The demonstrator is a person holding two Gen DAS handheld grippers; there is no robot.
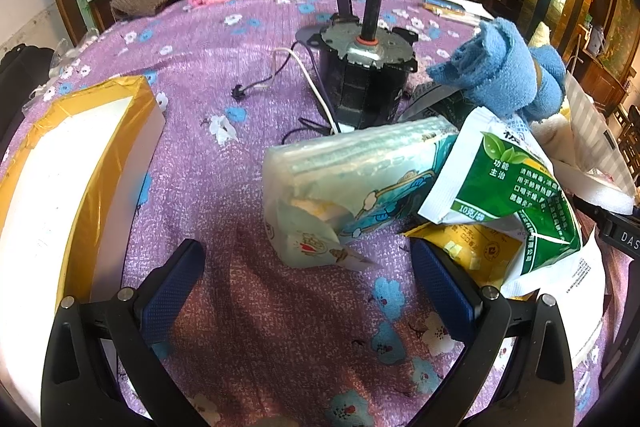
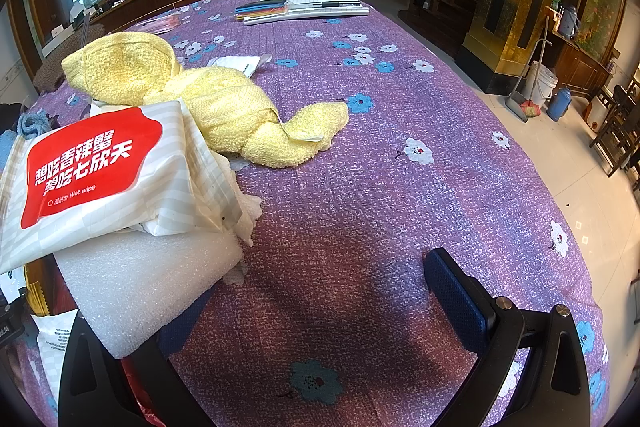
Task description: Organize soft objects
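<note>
Wet-wipe pack, white checked with a red panel: white characters "想吃香辣蟹 想吃七欣天" and, below them, small "Wet wipe". Green-and-white sachet, lying right of the black motor: "功能主治" beside a leaf emblem, "10克/袋" along its lower edge; the smaller white lines are too fine to read. Black object right of the sachet: letters "DAS", cut off by the frame edge.
</note>
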